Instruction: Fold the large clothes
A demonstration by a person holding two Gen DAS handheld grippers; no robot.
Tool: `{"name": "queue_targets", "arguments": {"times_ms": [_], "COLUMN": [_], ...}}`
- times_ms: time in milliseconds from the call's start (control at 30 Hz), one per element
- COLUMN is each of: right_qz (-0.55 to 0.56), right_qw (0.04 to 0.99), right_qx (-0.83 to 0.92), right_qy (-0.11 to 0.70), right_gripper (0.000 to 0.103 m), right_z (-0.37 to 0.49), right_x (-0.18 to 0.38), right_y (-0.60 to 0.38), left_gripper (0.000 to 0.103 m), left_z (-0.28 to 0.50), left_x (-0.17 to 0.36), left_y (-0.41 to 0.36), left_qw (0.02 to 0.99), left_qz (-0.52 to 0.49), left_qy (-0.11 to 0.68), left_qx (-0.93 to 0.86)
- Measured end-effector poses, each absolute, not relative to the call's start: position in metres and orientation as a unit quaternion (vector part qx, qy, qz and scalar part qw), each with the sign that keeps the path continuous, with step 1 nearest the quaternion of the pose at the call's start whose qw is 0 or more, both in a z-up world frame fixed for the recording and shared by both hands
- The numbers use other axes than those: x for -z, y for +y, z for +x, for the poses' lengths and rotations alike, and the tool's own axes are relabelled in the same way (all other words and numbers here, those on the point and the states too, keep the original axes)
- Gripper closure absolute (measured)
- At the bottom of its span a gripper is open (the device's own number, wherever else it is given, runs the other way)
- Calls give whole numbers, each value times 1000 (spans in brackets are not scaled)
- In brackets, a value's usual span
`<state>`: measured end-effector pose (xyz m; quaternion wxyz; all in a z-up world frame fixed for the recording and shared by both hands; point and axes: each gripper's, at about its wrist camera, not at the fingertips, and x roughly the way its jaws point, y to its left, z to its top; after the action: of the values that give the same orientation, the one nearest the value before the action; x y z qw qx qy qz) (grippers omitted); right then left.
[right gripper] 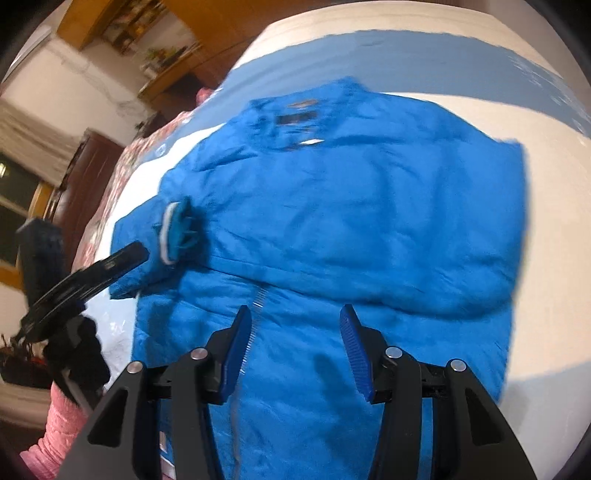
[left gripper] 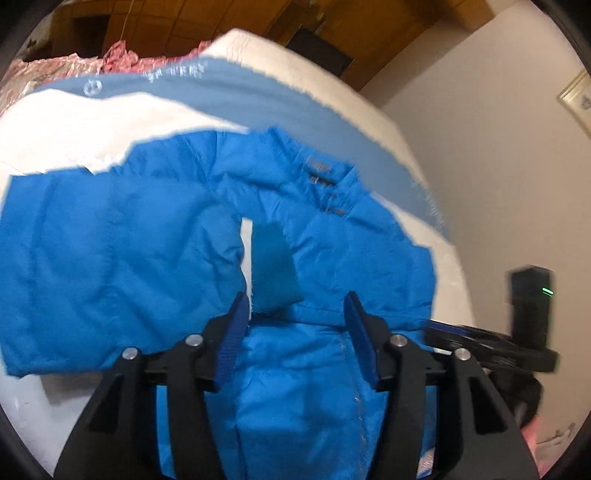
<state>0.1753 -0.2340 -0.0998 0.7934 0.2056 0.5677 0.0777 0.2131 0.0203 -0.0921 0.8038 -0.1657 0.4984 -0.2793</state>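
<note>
A bright blue padded jacket (left gripper: 147,240) lies spread on a white bed (left gripper: 92,118), collar away from me, one sleeve folded across its front. It also shows in the right wrist view (right gripper: 351,221), with a sleeve cuff (right gripper: 177,232) lying on the left. My left gripper (left gripper: 295,332) is open and empty, just above the jacket's lower front by the zipper. My right gripper (right gripper: 295,347) is open and empty above the jacket's lower front. The right gripper shows at the right edge of the left wrist view (left gripper: 498,343); the left gripper shows at the left of the right wrist view (right gripper: 92,273).
A pale blue band (left gripper: 277,99) crosses the white bed cover. Pink flowered bedding (left gripper: 74,62) lies at the far end. A white wall (left gripper: 498,147) runs along the bed's right side. Wooden furniture (right gripper: 129,29) stands behind. A pink sleeve (right gripper: 55,424) is at lower left.
</note>
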Motion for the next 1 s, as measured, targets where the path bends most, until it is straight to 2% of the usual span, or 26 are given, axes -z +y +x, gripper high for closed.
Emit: {"name": "queue_targets", "arguments": {"times_ms": [133, 300, 433, 467, 533, 567, 600, 867, 1000], "right_qz": [203, 195, 194, 200, 216, 219, 219, 230, 235], "right_qw": [778, 751, 733, 729, 723, 723, 726, 787, 805], "right_qx": [-130, -168, -181, -186, -200, -204, -211, -172, -110], "right_qy": [580, 607, 626, 628, 625, 623, 617, 545, 533], "right_gripper": [52, 45, 45, 47, 69, 85, 91, 93, 95], "right_z": [217, 260, 283, 288, 294, 295, 295, 266, 243], "right_x": [104, 127, 150, 156, 162, 162, 159, 96, 79], "right_y": [-194, -153, -130, -126, -124, -123, -123, -208, -262], "left_gripper": [51, 54, 53, 53, 52, 52, 53, 54, 54], "left_z": [223, 249, 256, 256, 258, 259, 260, 251, 262], "left_x": [79, 119, 138, 138, 136, 134, 133, 72, 72], "left_y": [63, 89, 88, 88, 89, 89, 89, 91, 77], "left_qw": [850, 831, 824, 825, 824, 824, 824, 858, 861], "left_qz": [-130, -105, -108, -107, -107, -105, -103, -121, -106], "left_qy": [481, 535, 545, 545, 545, 546, 547, 478, 475], "left_qx": [173, 108, 108, 109, 110, 110, 109, 144, 146]}}
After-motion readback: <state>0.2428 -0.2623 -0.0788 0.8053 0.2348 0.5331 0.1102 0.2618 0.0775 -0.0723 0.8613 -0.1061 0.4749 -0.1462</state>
